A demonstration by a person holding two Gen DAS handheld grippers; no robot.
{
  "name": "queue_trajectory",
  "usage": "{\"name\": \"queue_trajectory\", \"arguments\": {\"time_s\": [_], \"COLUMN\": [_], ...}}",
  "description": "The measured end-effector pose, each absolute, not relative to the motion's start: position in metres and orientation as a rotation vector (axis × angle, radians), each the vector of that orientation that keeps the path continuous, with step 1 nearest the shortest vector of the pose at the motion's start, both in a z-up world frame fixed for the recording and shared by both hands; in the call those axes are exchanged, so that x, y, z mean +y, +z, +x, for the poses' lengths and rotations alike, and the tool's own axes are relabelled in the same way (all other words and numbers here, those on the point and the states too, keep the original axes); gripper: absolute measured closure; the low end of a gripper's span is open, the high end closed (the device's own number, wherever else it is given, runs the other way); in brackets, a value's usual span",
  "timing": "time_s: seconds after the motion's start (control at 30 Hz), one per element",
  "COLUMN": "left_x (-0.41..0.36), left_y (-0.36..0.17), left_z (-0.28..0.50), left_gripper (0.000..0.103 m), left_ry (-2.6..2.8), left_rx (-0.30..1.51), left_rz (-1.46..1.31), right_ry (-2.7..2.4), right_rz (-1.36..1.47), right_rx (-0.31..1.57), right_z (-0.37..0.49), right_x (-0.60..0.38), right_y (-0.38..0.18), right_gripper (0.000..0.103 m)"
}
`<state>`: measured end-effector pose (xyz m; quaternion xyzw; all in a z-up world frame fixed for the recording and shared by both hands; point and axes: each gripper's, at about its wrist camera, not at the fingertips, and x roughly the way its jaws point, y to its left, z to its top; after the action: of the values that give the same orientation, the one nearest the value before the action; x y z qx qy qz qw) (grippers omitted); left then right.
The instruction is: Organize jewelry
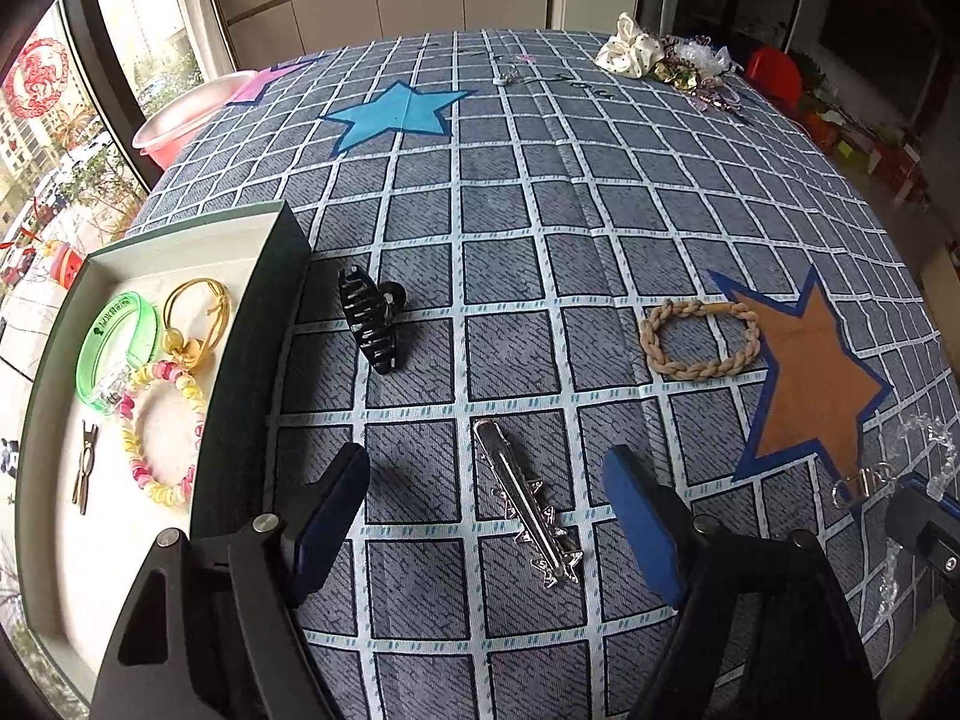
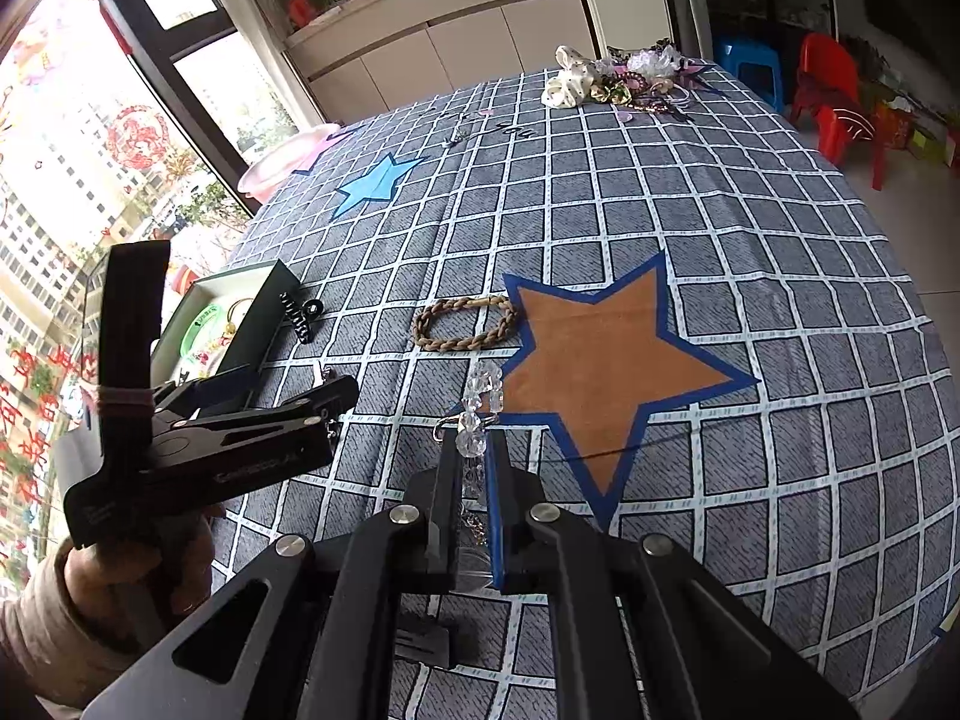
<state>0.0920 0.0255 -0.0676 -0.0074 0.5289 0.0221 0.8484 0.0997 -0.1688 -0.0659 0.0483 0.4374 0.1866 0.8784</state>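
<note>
My left gripper (image 1: 486, 468) is open, its blue pads on either side of a silver star-studded hair clip (image 1: 528, 510) that lies on the checked cloth, not touched. To its left a grey tray (image 1: 180, 246) holds a green bangle (image 1: 114, 348), a gold hair tie (image 1: 198, 312), a pink-and-yellow coil bracelet (image 1: 162, 426) and a small metal clip (image 1: 84, 468). My right gripper (image 2: 474, 444) is shut on a clear bead bracelet (image 2: 480, 396) near the orange star (image 2: 600, 372). A black claw clip (image 1: 372, 324) and a braided beige band (image 1: 699, 336) lie on the cloth.
A heap of scrunchies and other accessories (image 1: 660, 60) sits at the table's far right corner. A pink basin (image 1: 180, 120) stands beyond the left edge by the window. Red chairs (image 2: 834, 90) stand to the right. A hand (image 2: 120, 570) holds the left gripper.
</note>
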Motion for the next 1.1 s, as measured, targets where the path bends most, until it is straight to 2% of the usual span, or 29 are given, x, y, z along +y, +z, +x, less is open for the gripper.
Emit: {"name": "queue_trajectory", "arguments": {"time_s": [0.03, 0.07, 0.13, 0.17, 0.2, 0.67, 1.1], "left_x": [0.027, 0.026, 0.024, 0.023, 0.023, 0.059, 0.13], "left_y": [-0.069, -0.068, -0.066, -0.065, -0.064, -0.011, 0.01], "left_z": [0.092, 0.091, 0.091, 0.091, 0.091, 0.058, 0.02], "left_gripper": [0.017, 0.024, 0.049, 0.076, 0.085, 0.085, 0.085], "left_ry": [0.045, 0.05, 0.036, 0.024, 0.011, -0.089, -0.005], "left_rx": [1.109, 1.101, 1.082, 1.077, 1.077, 0.964, 0.907], "left_rz": [-0.033, -0.038, -0.031, -0.024, -0.024, -0.105, -0.093], "right_ry": [0.388, 0.387, 0.386, 0.386, 0.385, 0.433, 0.59], "right_rz": [0.103, 0.106, 0.113, 0.115, 0.117, 0.136, 0.074], "right_rx": [0.912, 0.911, 0.91, 0.909, 0.909, 0.879, 0.876], "right_z": [0.1, 0.1, 0.1, 0.1, 0.101, 0.1, 0.105], "right_x": [-0.17, -0.171, -0.173, -0.173, -0.173, -0.157, -0.08], "right_y": [-0.066, -0.066, -0.066, -0.067, -0.067, -0.051, -0.033], "right_gripper": [0.095, 0.095, 0.095, 0.095, 0.095, 0.095, 0.095]}}
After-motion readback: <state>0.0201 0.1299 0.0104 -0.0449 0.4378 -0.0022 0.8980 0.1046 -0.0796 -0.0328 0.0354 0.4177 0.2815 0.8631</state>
